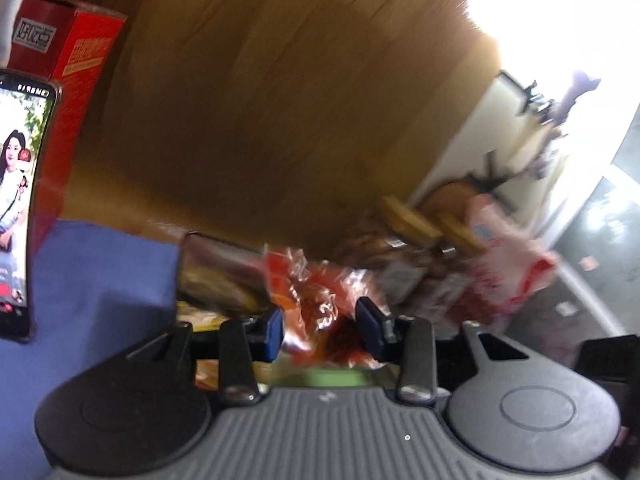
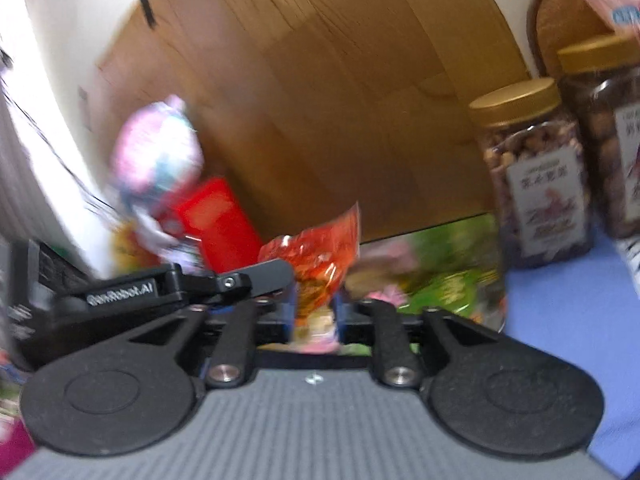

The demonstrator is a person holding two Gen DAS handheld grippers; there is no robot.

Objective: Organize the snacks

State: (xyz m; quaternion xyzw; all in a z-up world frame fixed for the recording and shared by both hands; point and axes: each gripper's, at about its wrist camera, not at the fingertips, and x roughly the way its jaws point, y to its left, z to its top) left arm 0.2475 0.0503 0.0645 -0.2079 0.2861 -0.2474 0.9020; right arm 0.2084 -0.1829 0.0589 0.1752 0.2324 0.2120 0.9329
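An orange crinkly snack packet (image 1: pixel 316 296) stands between the blue pads of my left gripper (image 1: pixel 320 330). The pads are parted and I see no clear press on the film. The right wrist view shows the same packet (image 2: pixel 320 256) rising from between the pads of my right gripper (image 2: pixel 316 316), which are also apart. One black finger (image 2: pixel 264 274) of the left gripper reaches the packet from the left there. Both views are motion-blurred. The packet's lower end is hidden behind the jaws.
A lit phone (image 1: pixel 16 208) leans against a red box (image 1: pixel 68 60) at the left on a blue mat (image 1: pixel 100 280). Two gold-lidded nut jars (image 2: pixel 532 168) stand at the right, with a green snack bag (image 2: pixel 432 272) and a pink bag (image 2: pixel 160 152) nearby.
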